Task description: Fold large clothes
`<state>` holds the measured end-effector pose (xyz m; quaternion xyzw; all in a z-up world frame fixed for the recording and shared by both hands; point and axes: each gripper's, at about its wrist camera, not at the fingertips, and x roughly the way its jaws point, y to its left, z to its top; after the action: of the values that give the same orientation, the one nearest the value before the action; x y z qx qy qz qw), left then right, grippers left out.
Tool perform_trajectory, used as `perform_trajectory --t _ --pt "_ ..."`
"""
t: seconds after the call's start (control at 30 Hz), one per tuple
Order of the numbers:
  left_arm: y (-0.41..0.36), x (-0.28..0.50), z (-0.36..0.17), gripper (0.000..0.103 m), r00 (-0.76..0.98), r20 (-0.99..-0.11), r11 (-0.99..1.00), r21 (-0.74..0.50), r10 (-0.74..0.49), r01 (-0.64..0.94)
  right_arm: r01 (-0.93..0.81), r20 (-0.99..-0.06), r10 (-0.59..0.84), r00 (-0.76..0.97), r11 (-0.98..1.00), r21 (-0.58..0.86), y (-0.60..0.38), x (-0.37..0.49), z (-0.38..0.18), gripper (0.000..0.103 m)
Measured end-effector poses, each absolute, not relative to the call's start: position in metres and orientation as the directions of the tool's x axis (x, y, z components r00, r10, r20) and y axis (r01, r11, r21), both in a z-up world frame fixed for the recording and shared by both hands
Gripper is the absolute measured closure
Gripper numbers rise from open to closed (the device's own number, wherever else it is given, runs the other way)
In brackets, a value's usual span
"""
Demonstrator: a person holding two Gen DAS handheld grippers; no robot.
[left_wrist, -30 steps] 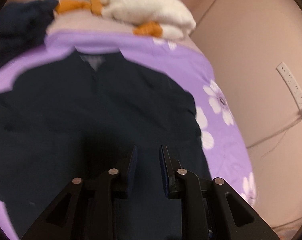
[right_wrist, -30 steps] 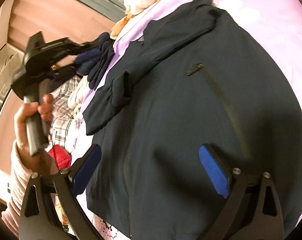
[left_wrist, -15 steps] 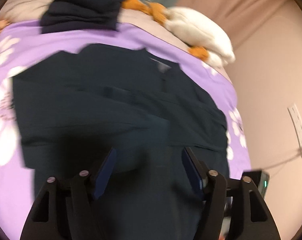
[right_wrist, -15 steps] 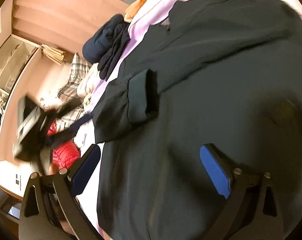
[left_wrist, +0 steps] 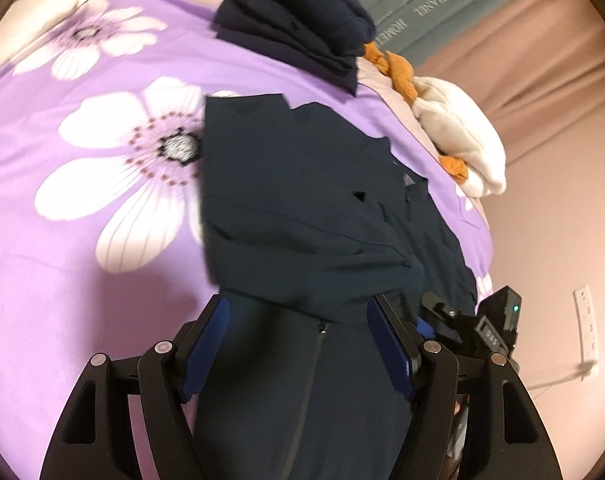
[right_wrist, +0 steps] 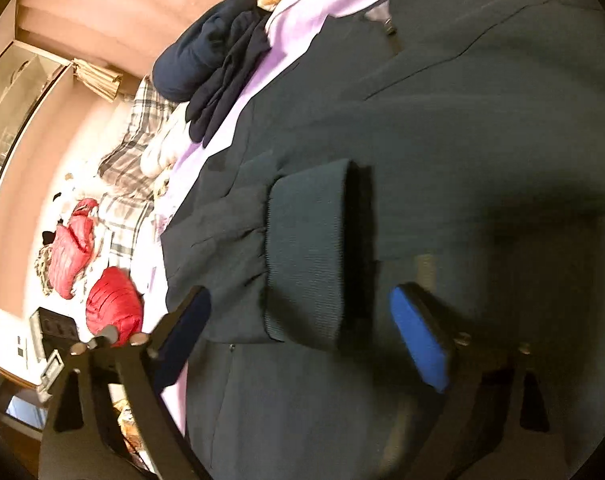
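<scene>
Left gripper (left_wrist: 298,344) fingers apart, large dark navy zip jacket (left_wrist: 302,216) lying between and ahead. Right gripper (right_wrist: 302,336) fingers apart, ribbed sleeve cuff (right_wrist: 308,252) between them.

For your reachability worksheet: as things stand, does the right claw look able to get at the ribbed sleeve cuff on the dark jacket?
Probably yes. The right claw is open, and the ribbed cuff lies on top of the dark jacket just ahead between its fingers, with nothing covering it.
</scene>
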<state>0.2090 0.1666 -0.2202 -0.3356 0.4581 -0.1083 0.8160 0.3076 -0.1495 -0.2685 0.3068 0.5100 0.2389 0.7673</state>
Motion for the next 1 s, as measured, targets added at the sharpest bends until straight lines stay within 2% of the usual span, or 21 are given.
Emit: perform_trajectory --t 0.13,0.17,0.2,0.23,0.27,0.3,0.4,0.67,0.73,0.87,1.0 --pt "0.174 0.205 -0.226 0.033 0.559 -0.666 0.729 -0.668 -0.495 -0.15 -0.073 -0.653 0.66 0.372 0.722 0.688 -0.138 0.305 -0.271 0.028" --pt "0.175 0.203 -0.227 0.033 0.559 -0.664 0.726 -0.67 -0.496 -0.153 -0.073 -0.653 0.659 0.374 0.723 0.687 -0.137 0.306 -0.272 0.039" --pt "0.177 0.202 -0.227 0.033 0.56 -0.663 0.724 -0.672 -0.497 -0.154 -0.066 -0.664 0.647 0.375 0.733 0.677 -0.136 0.306 -0.273 0.058" --pt "0.178 0.2 -0.228 0.033 0.56 -0.662 0.721 -0.675 -0.498 -0.156 -0.058 -0.674 0.637 0.375 0.741 0.669 -0.136 0.307 -0.275 0.067" --pt "0.179 0.199 -0.228 0.033 0.561 -0.658 0.716 -0.68 -0.502 -0.158 -0.045 -0.683 0.628 0.373 0.748 0.662 -0.136 0.307 -0.278 0.084" --pt "0.181 0.198 -0.229 0.033 0.563 -0.655 0.712 -0.684 -0.504 -0.158 -0.035 -0.694 0.615 0.374 0.757 0.652 -0.137 0.307 -0.279 0.094" --pt "0.186 0.198 -0.231 0.033 0.566 -0.65 0.705 -0.691 -0.507 -0.162 -0.086 -0.698 0.597 0.396 0.781 0.619 -0.133 0.303 -0.264 0.099" --pt "0.192 0.192 -0.238 0.033 0.562 -0.633 0.669 -0.721 -0.532 -0.178 -0.209 -0.59 0.589 0.552 0.783 0.586 -0.137 0.306 -0.178 0.1" --pt "0.193 0.188 -0.24 0.033 0.559 -0.634 0.669 -0.722 -0.535 -0.178 -0.218 -0.605 0.581 0.545 0.794 0.567 -0.137 0.312 -0.166 0.1" --pt "0.193 0.184 -0.243 0.033 0.551 -0.633 0.664 -0.726 -0.544 -0.178 -0.13 -0.683 0.518 0.515 0.834 0.535 -0.153 0.319 -0.188 0.1" --pt "0.189 0.185 -0.245 0.033 0.532 -0.65 0.68 -0.712 -0.542 -0.177 -0.013 -0.671 0.535 0.514 0.787 0.617 -0.187 0.316 -0.228 0.1"
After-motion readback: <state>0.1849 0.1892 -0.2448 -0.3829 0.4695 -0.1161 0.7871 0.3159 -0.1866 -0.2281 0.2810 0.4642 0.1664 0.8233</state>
